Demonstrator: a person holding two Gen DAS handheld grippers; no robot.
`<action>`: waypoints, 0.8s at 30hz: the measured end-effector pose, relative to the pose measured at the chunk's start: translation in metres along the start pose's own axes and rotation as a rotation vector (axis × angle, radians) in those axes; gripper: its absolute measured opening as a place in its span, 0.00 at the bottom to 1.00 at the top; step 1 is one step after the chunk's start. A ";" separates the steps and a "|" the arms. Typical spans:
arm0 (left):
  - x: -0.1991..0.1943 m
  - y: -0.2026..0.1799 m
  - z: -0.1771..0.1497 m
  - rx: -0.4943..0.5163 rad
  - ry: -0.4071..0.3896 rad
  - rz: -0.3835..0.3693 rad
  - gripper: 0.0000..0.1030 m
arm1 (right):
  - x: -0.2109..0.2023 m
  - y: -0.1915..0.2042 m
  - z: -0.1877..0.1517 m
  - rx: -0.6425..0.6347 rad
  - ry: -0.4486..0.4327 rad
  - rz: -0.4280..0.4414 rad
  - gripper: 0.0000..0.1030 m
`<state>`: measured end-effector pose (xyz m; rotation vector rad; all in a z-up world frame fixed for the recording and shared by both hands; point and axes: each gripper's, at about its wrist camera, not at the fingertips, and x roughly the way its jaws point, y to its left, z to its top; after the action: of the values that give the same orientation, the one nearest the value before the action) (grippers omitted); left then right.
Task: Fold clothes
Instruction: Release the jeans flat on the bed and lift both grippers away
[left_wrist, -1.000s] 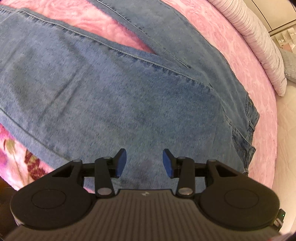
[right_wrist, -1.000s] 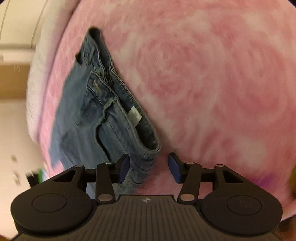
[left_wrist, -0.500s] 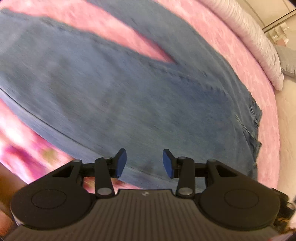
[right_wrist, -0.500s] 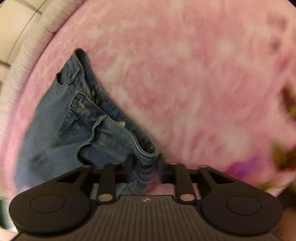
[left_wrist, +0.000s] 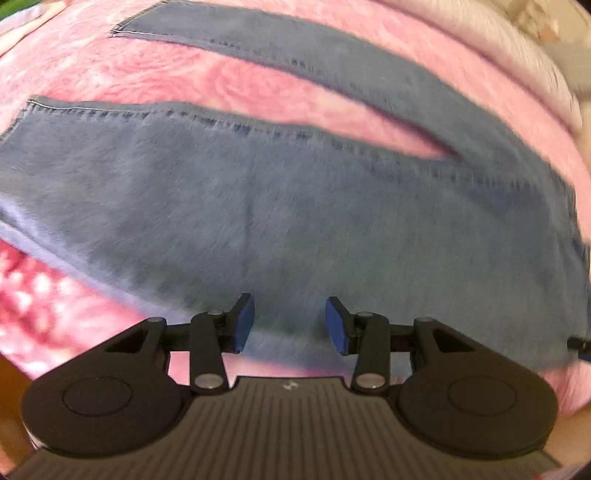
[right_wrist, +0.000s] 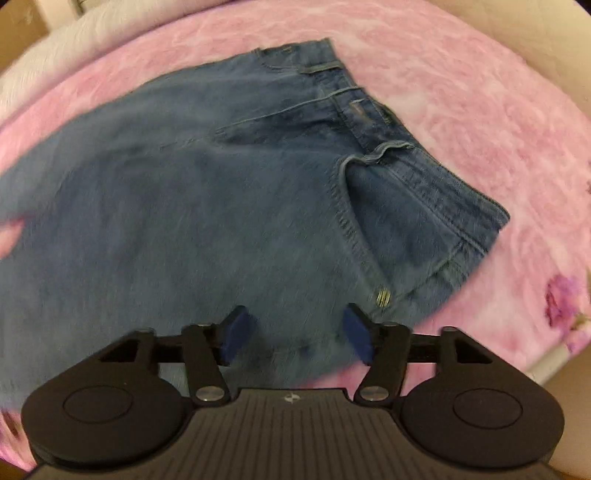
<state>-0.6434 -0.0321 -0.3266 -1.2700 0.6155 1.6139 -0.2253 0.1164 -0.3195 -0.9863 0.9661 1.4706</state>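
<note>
The jeans (left_wrist: 295, 206) lay flat on the pink blanket (left_wrist: 229, 88), which covered the bed. From the left wrist camera I saw both legs spread apart, with a wedge of blanket between them, and the two hems were toward the upper left of the picture. My left gripper (left_wrist: 290, 325) hung over the near leg, close to its lower edge; its blue pads (left_wrist: 243, 325) stood partly apart, and nothing was between them — the denim was only below. From the right wrist camera I saw the upper part of the jeans (right_wrist: 207, 206): the waistband (right_wrist: 436, 177) ran along the right side, the front pocket (right_wrist: 388, 225) was just beside it, and a small metal rivet (right_wrist: 382, 295) was at the pocket corner. My right gripper (right_wrist: 293, 334) was over this part, near the hip, and its jaws were opening. No cloth was pressed between the pads — they stood free above the fabric. Both pictures were somewhat blurred, so I could not tell whether the fingertips touched the denim.
</note>
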 end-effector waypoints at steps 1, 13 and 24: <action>-0.006 0.004 -0.003 -0.007 0.038 0.017 0.37 | -0.005 0.002 -0.004 0.020 0.036 -0.005 0.64; -0.170 -0.029 0.027 0.022 -0.015 -0.058 0.49 | -0.159 0.022 0.018 0.174 -0.056 0.116 0.82; -0.257 -0.115 0.003 0.085 -0.160 -0.081 0.61 | -0.268 0.033 0.019 -0.014 -0.206 0.162 0.87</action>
<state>-0.5416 -0.0769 -0.0679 -1.0782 0.5209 1.5874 -0.2354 0.0441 -0.0588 -0.7625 0.9026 1.6799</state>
